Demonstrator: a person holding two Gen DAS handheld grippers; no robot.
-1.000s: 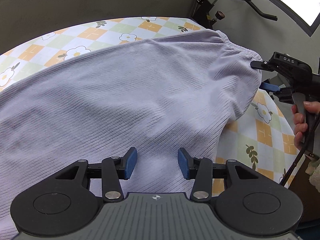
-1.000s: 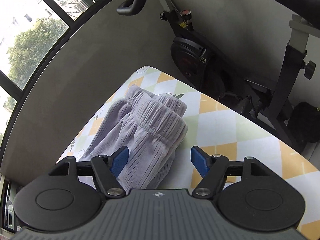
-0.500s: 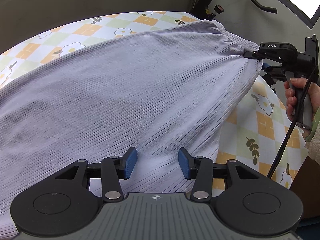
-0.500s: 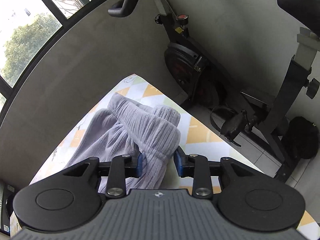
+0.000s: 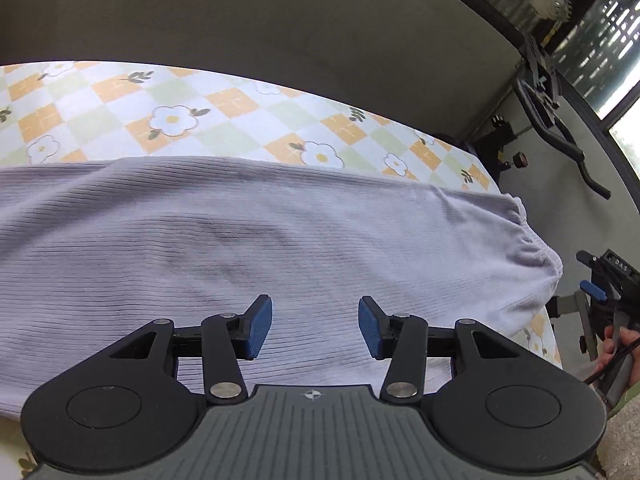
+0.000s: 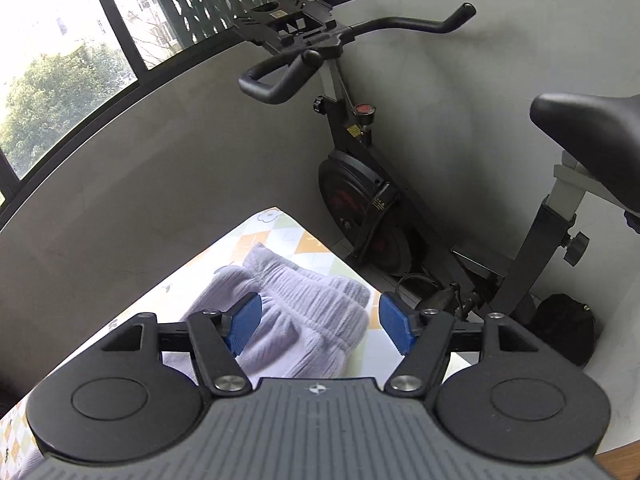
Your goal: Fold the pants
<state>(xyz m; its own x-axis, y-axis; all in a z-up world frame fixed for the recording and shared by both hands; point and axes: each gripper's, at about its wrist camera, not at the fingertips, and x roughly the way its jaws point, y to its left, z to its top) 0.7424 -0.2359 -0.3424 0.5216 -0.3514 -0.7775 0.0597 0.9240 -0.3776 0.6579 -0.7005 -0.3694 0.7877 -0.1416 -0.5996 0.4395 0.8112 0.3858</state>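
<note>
Light lilac ribbed pants lie spread across a table with a checkered flower cloth. Their gathered elastic waistband sits at the right end. My left gripper is open and empty, hovering just above the fabric. In the right wrist view the waistband lies bunched between and below the open pads of my right gripper, which holds nothing. The right gripper also shows at the right edge of the left wrist view, just off the waistband.
An exercise bike stands close beyond the table's far end, with its handlebars and saddle. A grey wall runs behind the table. The table corner is near the bike.
My right gripper was shut on the waistband half a second ago and has opened, letting it drop back on the table. The left gripper has lifted and tilted, staying open.
</note>
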